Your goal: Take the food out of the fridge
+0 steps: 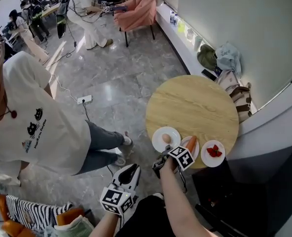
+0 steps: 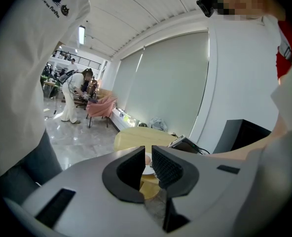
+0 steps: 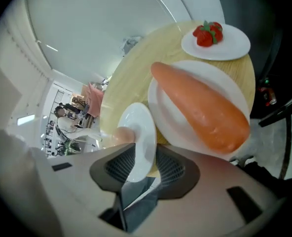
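Right hand-held gripper (image 3: 145, 157), jaws apart, straddles the rim of the egg plate (image 3: 138, 127).

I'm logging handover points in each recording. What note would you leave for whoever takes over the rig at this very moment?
Left hand-held gripper: jaws a narrow gap apart, empty, away from the round wooden table.
Right hand-held gripper: open; the rim of the small white plate bearing the beige egg stands between its jaws, unpinched.
On the table: that plate, a larger white plate with the orange carrot, a white plate of red strawberries.
Done: three foods set out. Left: back the right gripper off the plate; whether more food remains to fetch is not shown.
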{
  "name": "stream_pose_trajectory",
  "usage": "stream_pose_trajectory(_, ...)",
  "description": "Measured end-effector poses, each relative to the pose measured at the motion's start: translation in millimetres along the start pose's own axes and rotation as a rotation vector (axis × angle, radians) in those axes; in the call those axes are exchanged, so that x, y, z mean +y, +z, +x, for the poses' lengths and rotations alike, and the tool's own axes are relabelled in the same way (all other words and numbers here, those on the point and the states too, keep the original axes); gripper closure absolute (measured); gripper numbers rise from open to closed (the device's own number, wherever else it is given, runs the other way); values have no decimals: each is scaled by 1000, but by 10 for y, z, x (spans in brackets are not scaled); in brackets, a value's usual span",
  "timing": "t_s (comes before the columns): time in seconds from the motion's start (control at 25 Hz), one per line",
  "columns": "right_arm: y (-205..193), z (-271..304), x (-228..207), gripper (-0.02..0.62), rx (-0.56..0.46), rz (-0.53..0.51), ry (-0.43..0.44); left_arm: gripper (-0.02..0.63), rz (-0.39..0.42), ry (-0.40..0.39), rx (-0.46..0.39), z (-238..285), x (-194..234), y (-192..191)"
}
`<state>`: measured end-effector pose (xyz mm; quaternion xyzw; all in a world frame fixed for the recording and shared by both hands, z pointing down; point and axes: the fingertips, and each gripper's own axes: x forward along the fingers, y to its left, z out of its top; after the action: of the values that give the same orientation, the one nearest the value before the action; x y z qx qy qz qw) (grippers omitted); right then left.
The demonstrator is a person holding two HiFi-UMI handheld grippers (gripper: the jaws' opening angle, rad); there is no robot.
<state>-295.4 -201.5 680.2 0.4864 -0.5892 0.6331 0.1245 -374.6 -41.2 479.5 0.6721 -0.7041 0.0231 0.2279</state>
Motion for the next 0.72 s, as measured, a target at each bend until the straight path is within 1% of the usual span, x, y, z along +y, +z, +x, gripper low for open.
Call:
stream_pose_trajectory(0.08,29,-16,20,482,-3,-32,-37,560,0,-6,-8,-3,-3,27)
stream_pose_trajectory(0.12,27,6,37,479,12,-63,-50,560,0,-10,-11,-9,-9,37)
stream_pose_trajectory(0.2,-18,93,78,477,88,-141,-84,560,-1,-20,-19,-24,-30,68)
stream_pose_trajectory(0.28,-38,145,101,477,160,-198,-125,560,-1,-31,-26,-40,-65,89)
stream_pose_trajectory(0.36,29,146,111,479,177,-270,-161,560,1,-40,-30,-51,-99,91)
stream_pose_trajectory(0.44,153,143,105,479,161,-406,-212,560,3,-44,-32,-70,-117,89)
stream_pose_trajectory(0.52,335,132,123,479,114,-618,-282,560,0,-43,-35,-101,-109,89)
stream_pose_trajectory(0.6,507,78,210,479,39,-831,-349,560,-2,-37,-38,-136,-77,96)
stream_pose_trajectory(0.64,557,39,271,479,5,-895,-362,560,-2,-34,-40,-151,-55,101)
stream_pose_trajectory(0.68,585,-7,332,479,-23,-922,-355,560,-3,-32,-42,-163,-35,108)
stream_pose_trajectory(0.72,597,-66,388,479,-47,-917,-330,560,-4,-30,-44,-173,-18,117)
